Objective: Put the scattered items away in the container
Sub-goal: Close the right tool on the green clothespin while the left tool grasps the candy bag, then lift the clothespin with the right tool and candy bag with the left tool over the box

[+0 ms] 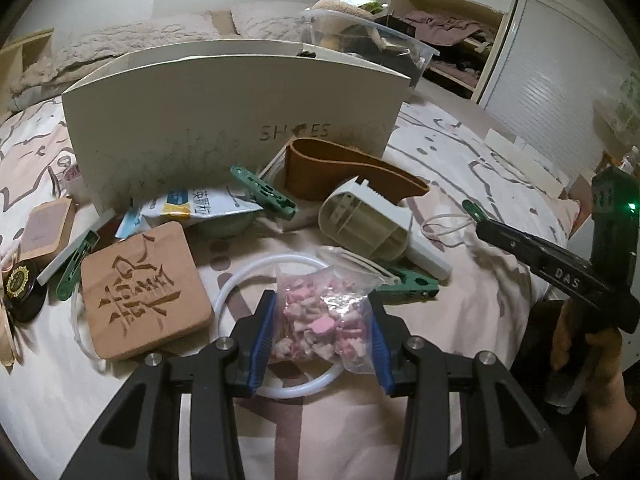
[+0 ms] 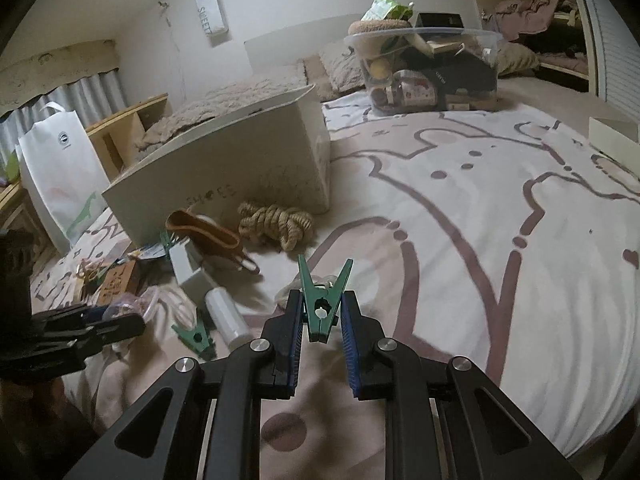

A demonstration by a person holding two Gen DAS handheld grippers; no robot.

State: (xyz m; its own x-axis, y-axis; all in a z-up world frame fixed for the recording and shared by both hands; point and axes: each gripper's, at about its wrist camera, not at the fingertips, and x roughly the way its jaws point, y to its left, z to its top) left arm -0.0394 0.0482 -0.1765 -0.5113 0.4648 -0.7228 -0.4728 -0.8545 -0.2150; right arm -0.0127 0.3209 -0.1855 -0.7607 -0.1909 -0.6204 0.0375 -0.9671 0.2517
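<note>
My left gripper (image 1: 320, 306) is shut on a clear bag of pink and white pieces (image 1: 320, 320), its blue pads pressing both sides just above the bedspread. A white plastic ring (image 1: 240, 280) lies under the bag. My right gripper (image 2: 322, 304) is shut on a green clothes peg (image 2: 320, 280), whose open prongs point forward and up. That gripper (image 1: 484, 226) also shows at the right of the left wrist view, with the peg tip (image 1: 470, 206) sticking out. The white shoe box (image 1: 232, 120) marked SHOES stands open-topped behind the clutter, also seen as a box (image 2: 240, 168) from the right.
Scattered before the box are a carved wooden coaster (image 1: 144, 296), a snack packet (image 1: 196, 208), more green pegs (image 1: 264, 192), a brown leather piece (image 1: 340, 168) and a grey plastic part (image 1: 364, 224). A rope coil (image 2: 276, 220) lies beside the box. A full clear tub (image 2: 432, 68) stands far back.
</note>
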